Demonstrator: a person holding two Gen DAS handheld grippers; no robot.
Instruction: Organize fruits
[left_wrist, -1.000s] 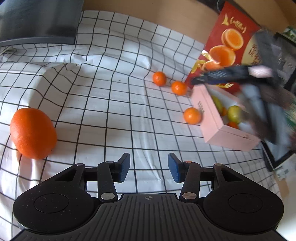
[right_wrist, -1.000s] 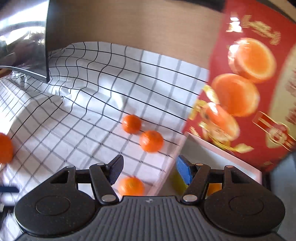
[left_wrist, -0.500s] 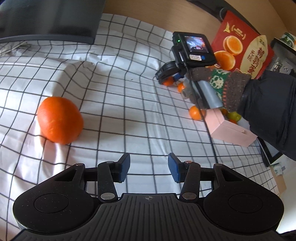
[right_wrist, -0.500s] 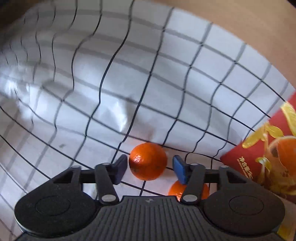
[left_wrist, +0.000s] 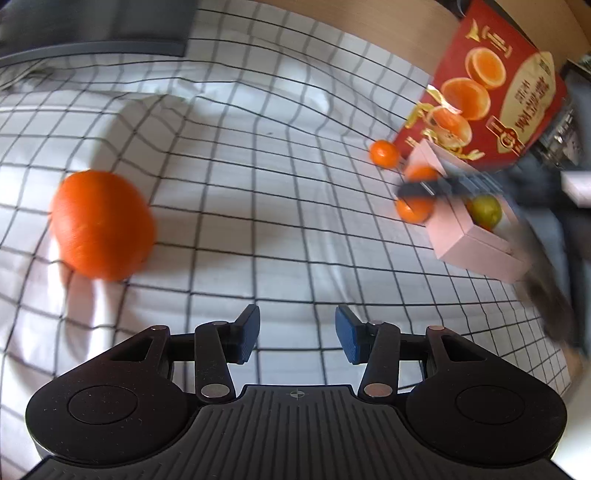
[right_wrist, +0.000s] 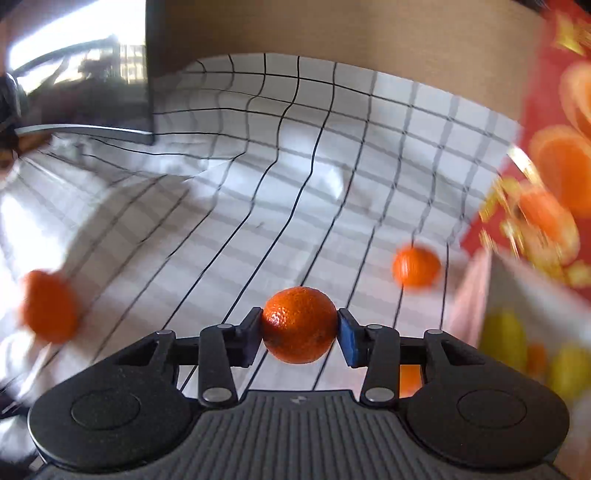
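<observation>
Left gripper (left_wrist: 295, 338) hangs with its jaws apart and nothing between them, above the checked cloth (left_wrist: 229, 192). Off to its left lies a large orange (left_wrist: 101, 225). Right gripper (right_wrist: 300, 334) is clamped on a small mandarin (right_wrist: 299, 325), pads pressing both sides. Further right another mandarin (right_wrist: 415, 266) sits on the cloth, near the pink box (left_wrist: 476, 245) holding yellow-green fruit (left_wrist: 484, 208), before a red carton (left_wrist: 491, 85).
</observation>
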